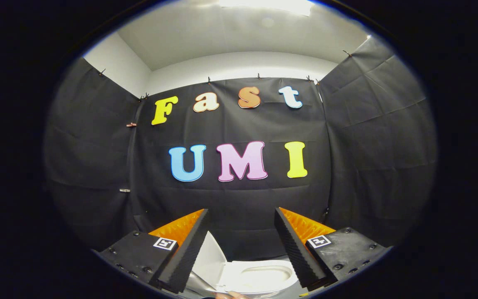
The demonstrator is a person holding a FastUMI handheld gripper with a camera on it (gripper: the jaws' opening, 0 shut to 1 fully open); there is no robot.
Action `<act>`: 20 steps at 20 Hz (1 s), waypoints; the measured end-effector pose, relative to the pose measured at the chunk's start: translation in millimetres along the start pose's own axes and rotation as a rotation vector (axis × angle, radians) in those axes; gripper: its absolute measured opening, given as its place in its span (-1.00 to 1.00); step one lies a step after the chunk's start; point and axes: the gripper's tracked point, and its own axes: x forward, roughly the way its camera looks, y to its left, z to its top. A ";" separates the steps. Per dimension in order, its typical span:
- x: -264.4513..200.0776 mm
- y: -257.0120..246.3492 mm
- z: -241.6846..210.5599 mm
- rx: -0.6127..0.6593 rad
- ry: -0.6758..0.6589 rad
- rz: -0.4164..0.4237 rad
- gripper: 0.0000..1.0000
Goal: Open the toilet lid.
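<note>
Gripper view looks out over the gripper (241,245), whose two fingers (185,257) stand wide apart with nothing between them and nothing in their grip. Each finger is a black wedge with a ribbed, finely toothed inner pad, backed by a bright orange plastic shell with a ridged surface. Behind each sits a flat black block studded with small screws and carrying a small square black-and-white marker tag (164,243).

Below and just beyond the fingers sits the toilet (264,282), glossy white with smooth rounded edges. Its oval seat ring (239,282) lies flat, circling the pale hollow of the bowl (266,274). The toilet lid (210,259) is already up: a smooth white panel tilted up and away to the left of the seat, its edge passing close behind the left finger's pad. I cannot tell whether it touches that finger.

At the very bottom, in front of the seat, a small sliver of a person's hand (230,295) shows.

Behind everything hangs matt black cloth (367,145), creased in straight fold lines and pinned along its top by small clips (208,79). Above it are plain white walls (239,64) and a bright ceiling light (268,5).
</note>
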 end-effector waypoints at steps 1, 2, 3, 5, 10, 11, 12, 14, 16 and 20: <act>-1.0 0.2 1.7 0.000 -0.002 -0.002 0.97; -2.0 -0.2 3.3 0.000 -0.005 -0.003 0.97; -3.6 0.0 3.3 0.000 -0.006 -0.003 0.97; -4.5 -1.2 3.1 -0.003 -0.005 -0.006 0.97; -6.4 -0.9 -0.4 -0.012 0.005 -0.005 0.97; -7.3 0.0 -1.0 -0.010 0.006 -0.003 0.97; -7.9 0.3 -1.6 -0.009 0.008 0.000 0.97; -7.0 -1.2 -3.4 -0.011 0.013 -0.002 0.97; -5.4 -3.0 -5.7 -0.010 0.016 -0.005 0.96; -5.6 -10.0 -7.3 -0.001 0.021 -0.019 0.97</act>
